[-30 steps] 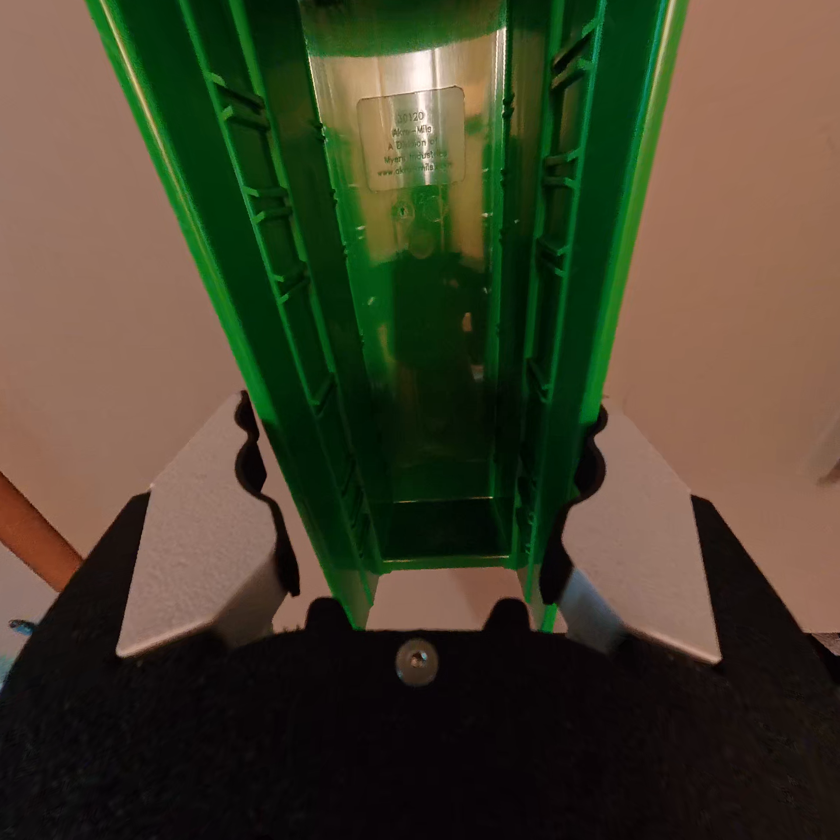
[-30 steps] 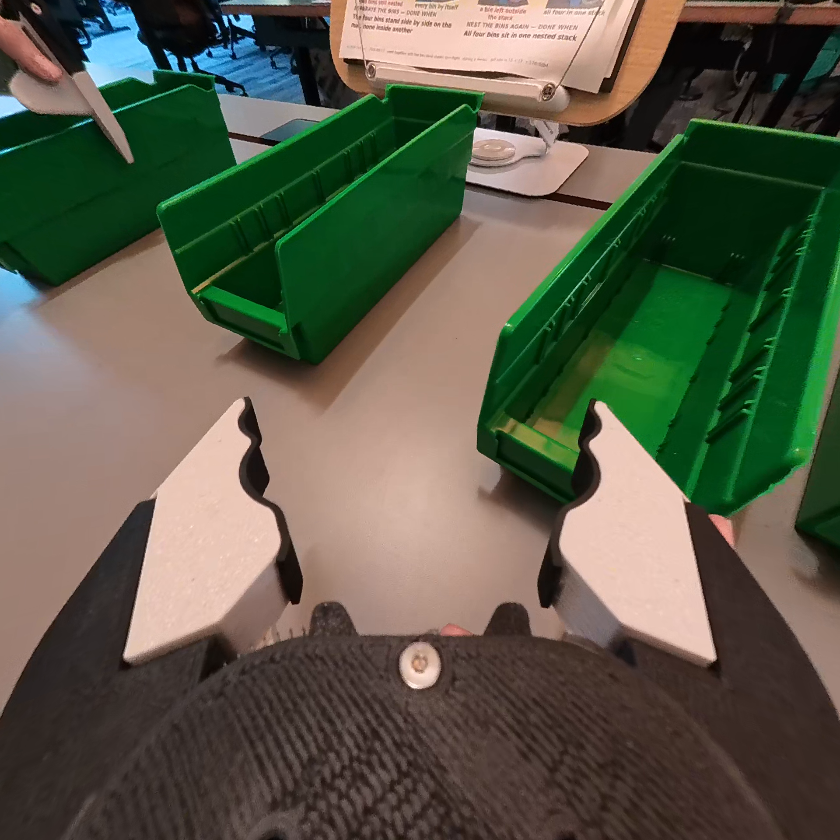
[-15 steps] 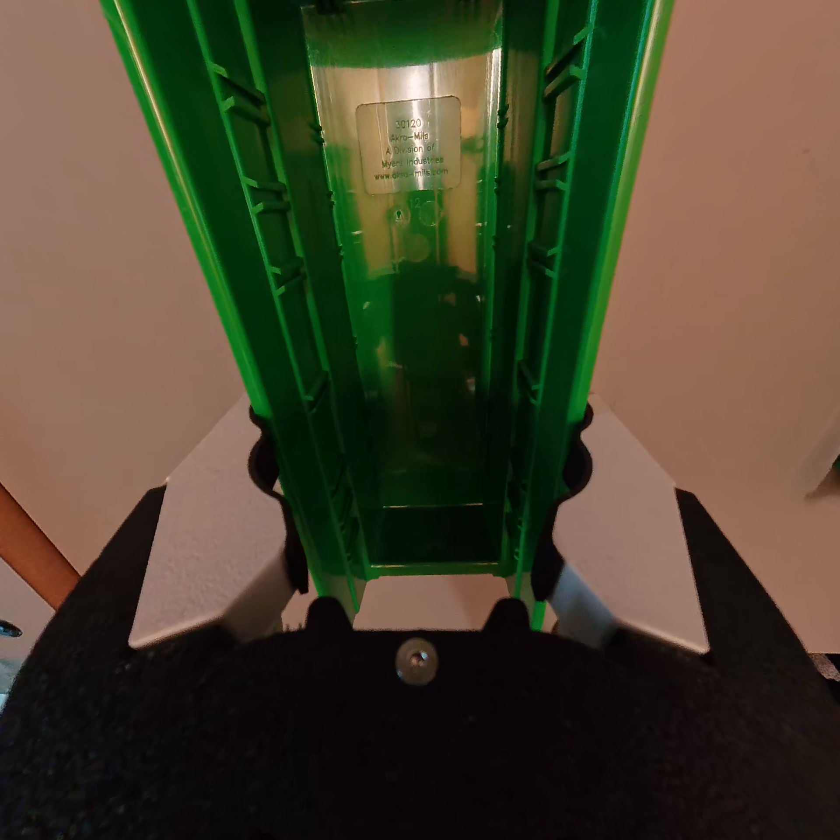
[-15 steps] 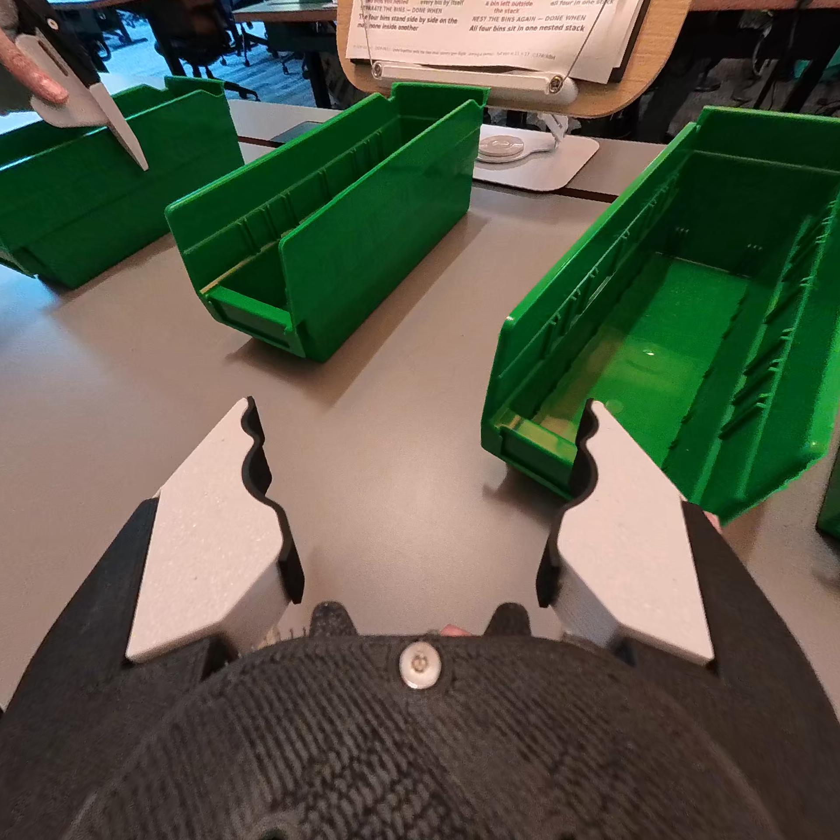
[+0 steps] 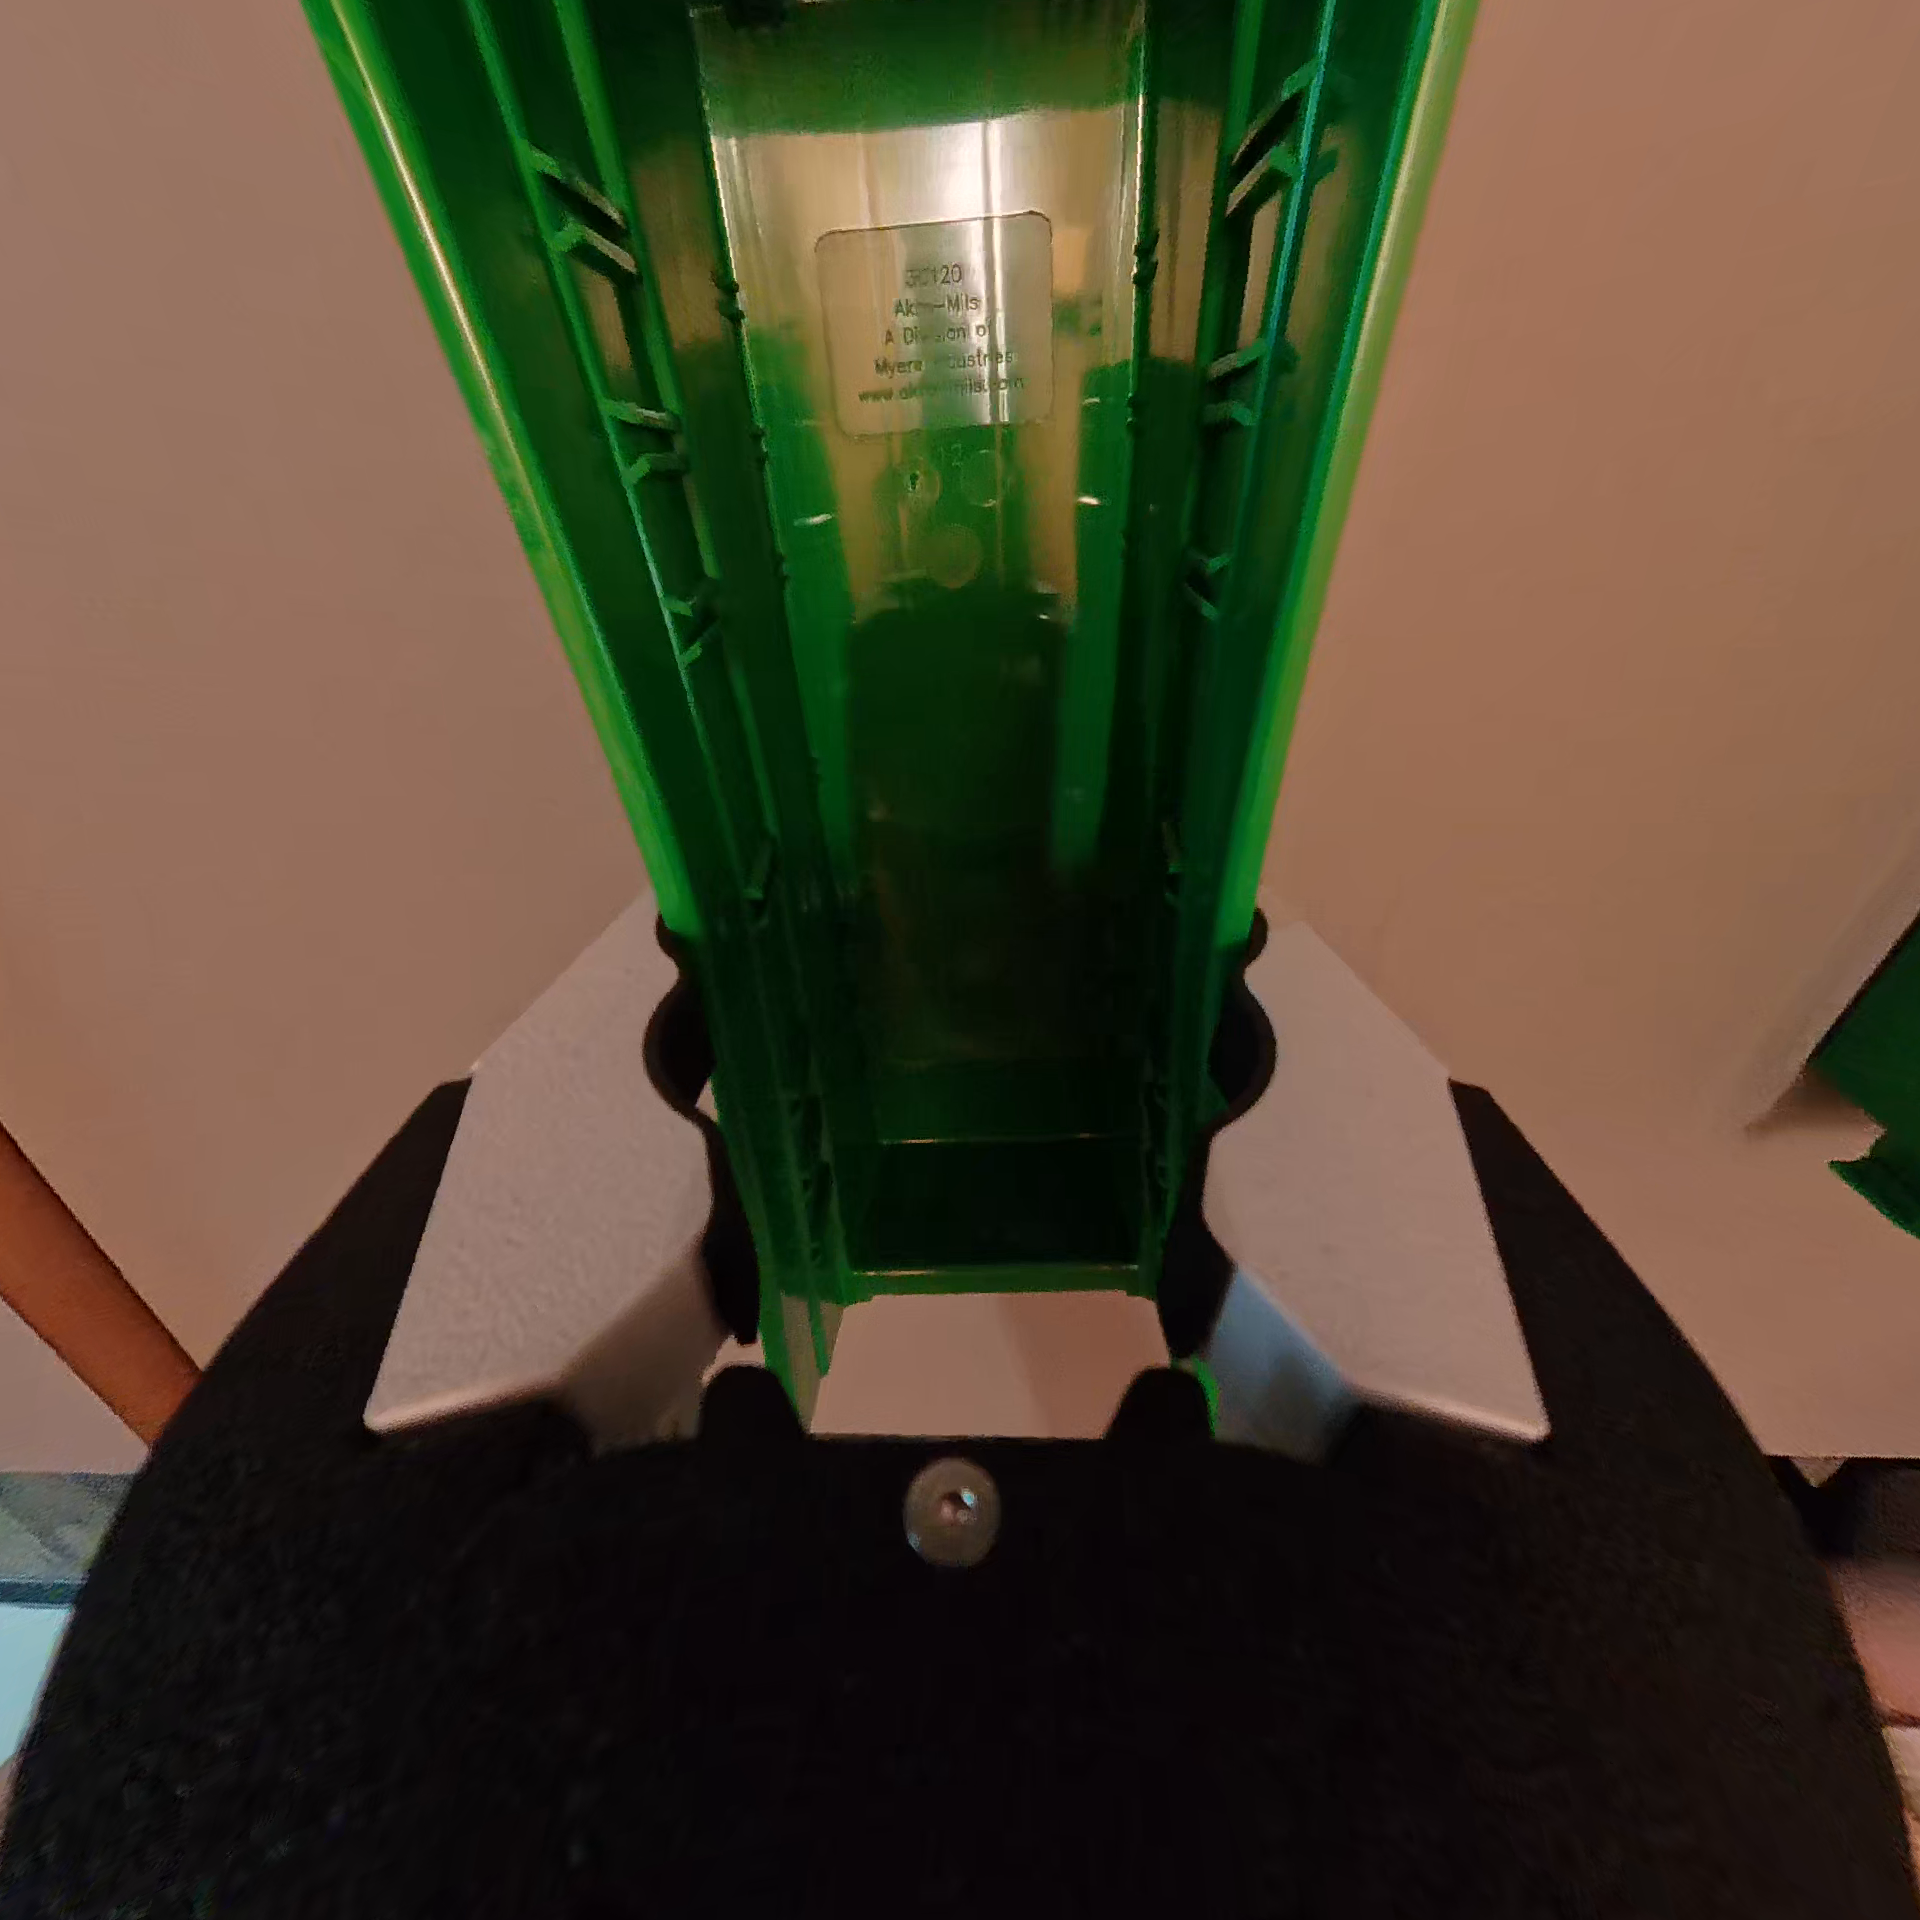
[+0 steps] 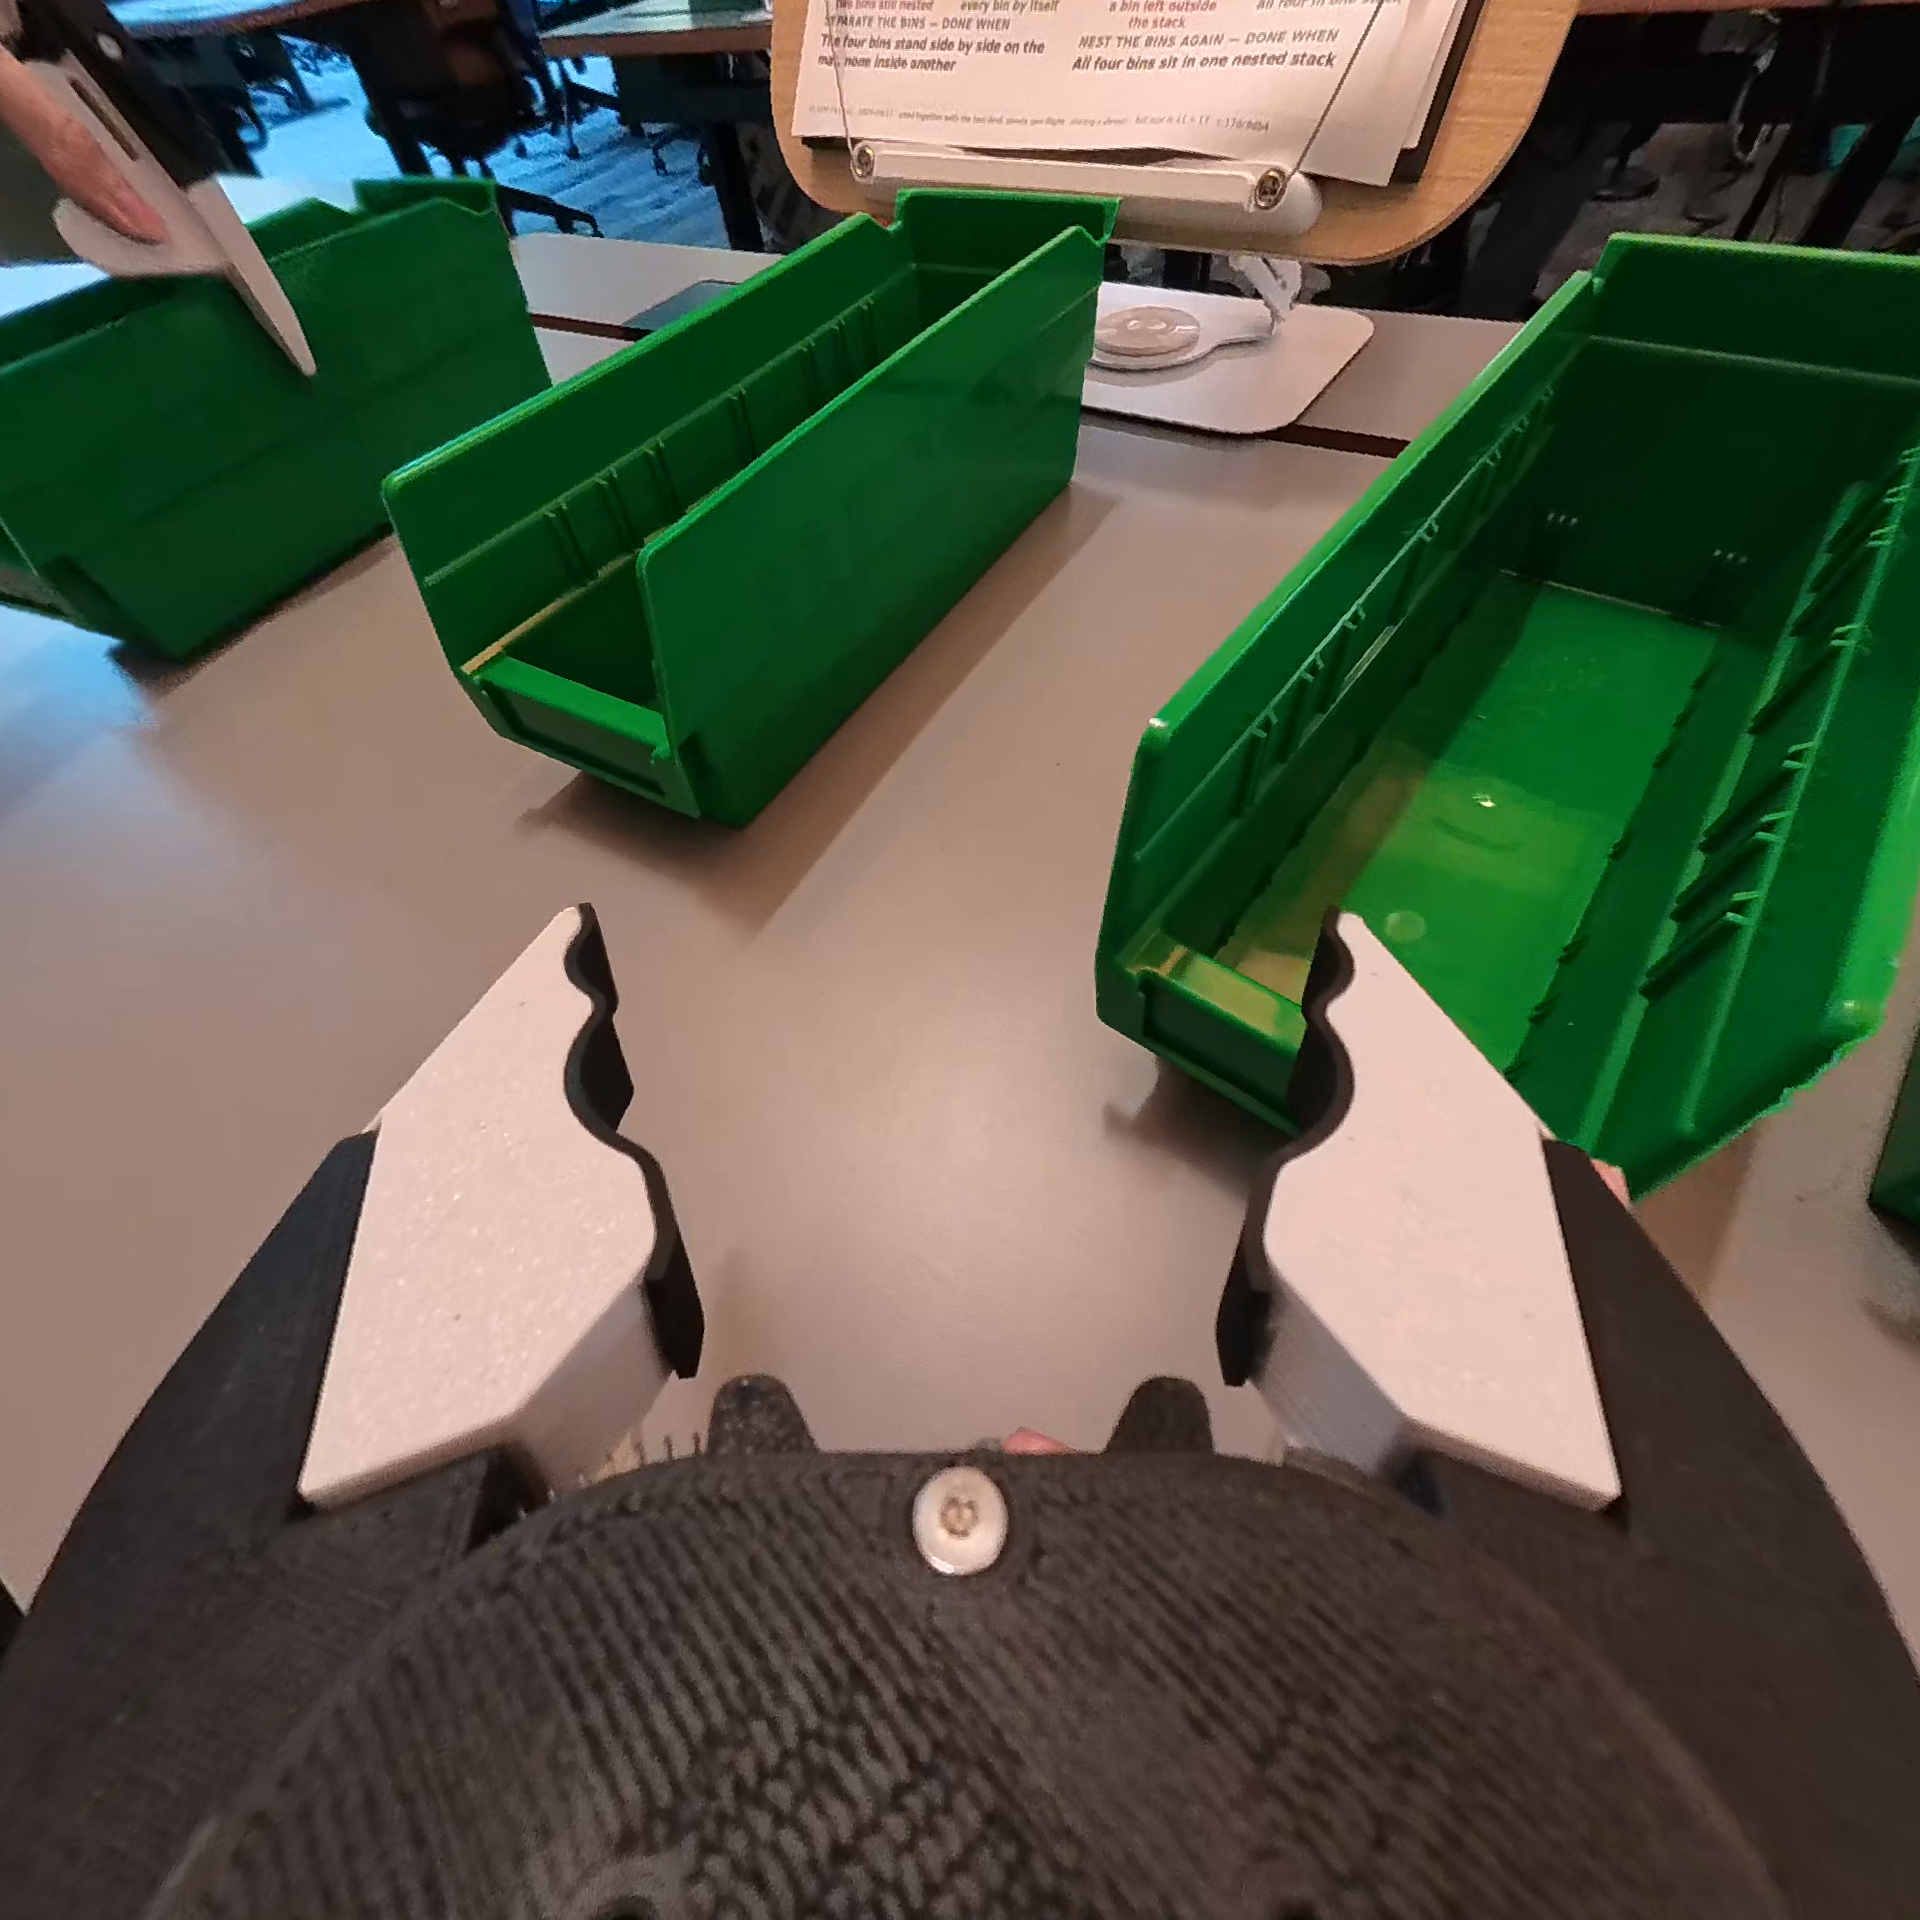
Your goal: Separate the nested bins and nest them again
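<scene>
bare table (image 6: 852,1060) lane between middle bin (image 6: 790,540) and right bin (image 6: 1558,790); bins flank.

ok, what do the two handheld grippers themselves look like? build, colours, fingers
Both match. The right gripper has a black textured body, a silver screw on its centre line and two pale grey wedge-shaped fingers lined with wavy black pads. The left gripper is the same: matte black body, centre screw, grey fingers, scalloped black pads. No cables or sleeves show.
</scene>
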`<state>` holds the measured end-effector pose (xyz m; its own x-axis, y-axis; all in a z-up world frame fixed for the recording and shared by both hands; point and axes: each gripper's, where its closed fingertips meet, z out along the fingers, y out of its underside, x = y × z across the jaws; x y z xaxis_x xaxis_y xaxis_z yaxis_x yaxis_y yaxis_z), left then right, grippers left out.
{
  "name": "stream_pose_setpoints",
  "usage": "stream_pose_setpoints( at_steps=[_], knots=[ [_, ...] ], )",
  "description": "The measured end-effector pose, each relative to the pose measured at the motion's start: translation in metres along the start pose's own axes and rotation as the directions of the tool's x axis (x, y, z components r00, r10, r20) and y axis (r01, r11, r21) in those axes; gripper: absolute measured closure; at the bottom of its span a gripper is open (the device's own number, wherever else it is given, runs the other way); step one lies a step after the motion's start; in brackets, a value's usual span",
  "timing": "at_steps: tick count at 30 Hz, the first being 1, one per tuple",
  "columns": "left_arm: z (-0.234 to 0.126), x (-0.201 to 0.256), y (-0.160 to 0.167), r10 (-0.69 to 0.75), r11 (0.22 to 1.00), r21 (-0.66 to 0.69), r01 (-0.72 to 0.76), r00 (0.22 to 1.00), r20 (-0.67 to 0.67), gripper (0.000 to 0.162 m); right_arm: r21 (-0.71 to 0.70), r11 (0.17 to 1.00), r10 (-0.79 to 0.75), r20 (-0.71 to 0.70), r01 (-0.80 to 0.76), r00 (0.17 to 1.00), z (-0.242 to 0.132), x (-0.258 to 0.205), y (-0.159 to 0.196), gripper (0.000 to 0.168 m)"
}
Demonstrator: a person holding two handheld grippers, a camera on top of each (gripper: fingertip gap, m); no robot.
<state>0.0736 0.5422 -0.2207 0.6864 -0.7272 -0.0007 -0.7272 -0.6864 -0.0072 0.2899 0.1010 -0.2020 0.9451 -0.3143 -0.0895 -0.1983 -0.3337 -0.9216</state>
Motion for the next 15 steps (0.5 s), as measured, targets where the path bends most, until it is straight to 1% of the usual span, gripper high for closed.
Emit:
stream_pose_setpoints(
  at_steps=[4,8,11,15],
  knots=[
    [-0.023,0.005,-0.002,-0.050,0.999,0.013,0.050,0.999,-0.021,0.066,-0.004,1.000,0.002,-0.002,-0.002,1.000,0.000,0.002,0.001,0.039],
    [-0.060,0.020,-0.005,-0.091,0.995,0.021,0.092,0.995,-0.045,0.066,-0.009,1.000,0.001,0.008,-0.001,1.000,0.001,-0.001,0.002,0.041],
    [-0.093,0.046,-0.007,-0.094,0.995,0.033,0.097,0.992,-0.079,0.065,-0.012,1.000,0.001,0.019,0.000,1.000,0.002,-0.005,0.002,0.042],
    [-0.132,0.094,-0.012,-0.059,0.996,0.060,0.066,0.991,-0.123,0.065,-0.010,1.000,-0.020,0.019,0.020,1.000,0.001,-0.009,0.000,0.043]
  ],
)
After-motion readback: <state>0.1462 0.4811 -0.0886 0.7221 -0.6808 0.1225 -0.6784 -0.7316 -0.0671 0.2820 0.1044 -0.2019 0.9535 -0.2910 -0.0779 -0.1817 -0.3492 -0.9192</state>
